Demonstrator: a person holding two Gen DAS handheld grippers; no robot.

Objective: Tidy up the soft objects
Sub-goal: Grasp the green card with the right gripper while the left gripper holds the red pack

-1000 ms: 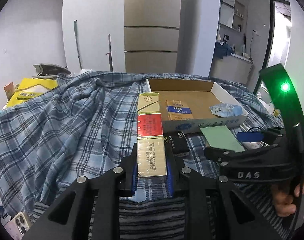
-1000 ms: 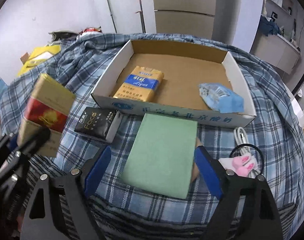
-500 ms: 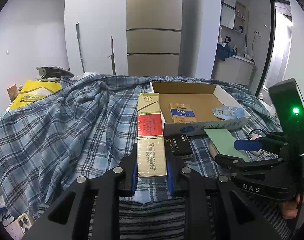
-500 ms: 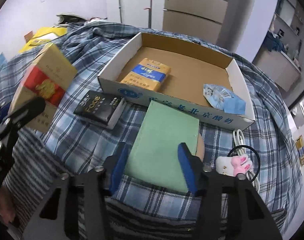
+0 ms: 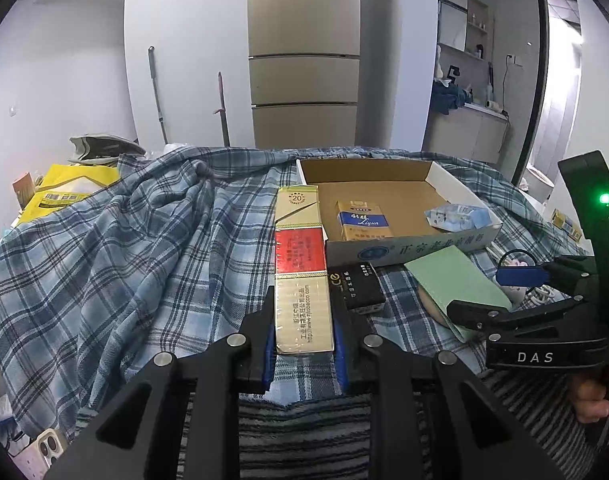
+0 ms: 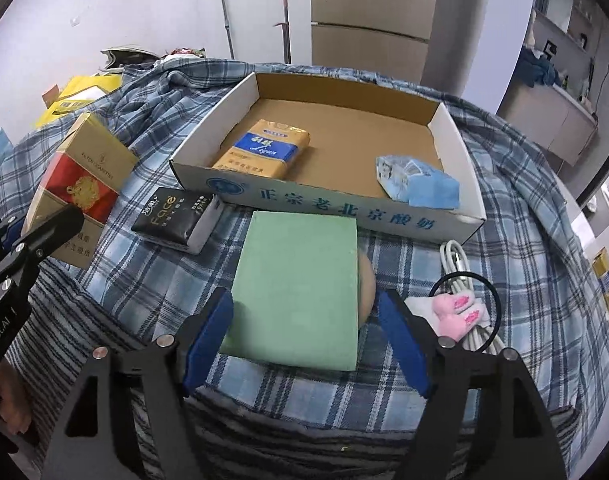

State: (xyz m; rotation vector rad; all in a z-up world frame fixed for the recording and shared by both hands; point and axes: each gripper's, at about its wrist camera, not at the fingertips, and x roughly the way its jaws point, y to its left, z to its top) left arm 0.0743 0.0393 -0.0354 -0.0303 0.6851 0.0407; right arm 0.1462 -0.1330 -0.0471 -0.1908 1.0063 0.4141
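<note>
My left gripper (image 5: pixel 303 312) is shut on a long gold and red carton (image 5: pixel 302 264) and holds it tilted over the plaid cloth; the carton (image 6: pixel 80 184) also shows in the right wrist view. A flat green pad (image 6: pixel 300 288) lies on the cloth in front of the cardboard box (image 6: pixel 324 200). My right gripper (image 6: pixel 306 304) straddles it and its jaws are opening: the left pad is at the pad's edge, the right one stands clear. Something round and tan peeks out beneath the pad. The box holds a yellow and blue tissue pack (image 6: pixel 264 148) and a light blue packet (image 6: pixel 416 184).
A black tissue pack (image 6: pixel 176 220) lies left of the green pad, against the box front. A white cable with a pink toy and a black loop (image 6: pixel 460 308) sits to the right. A phone (image 5: pixel 44 448) and a yellow bag (image 5: pixel 64 192) lie at the left.
The right gripper's jaws narrowed around the green pad half a second ago and now stand wider again. The pad stays on the cloth. The left gripper still holds the carton in place.
</note>
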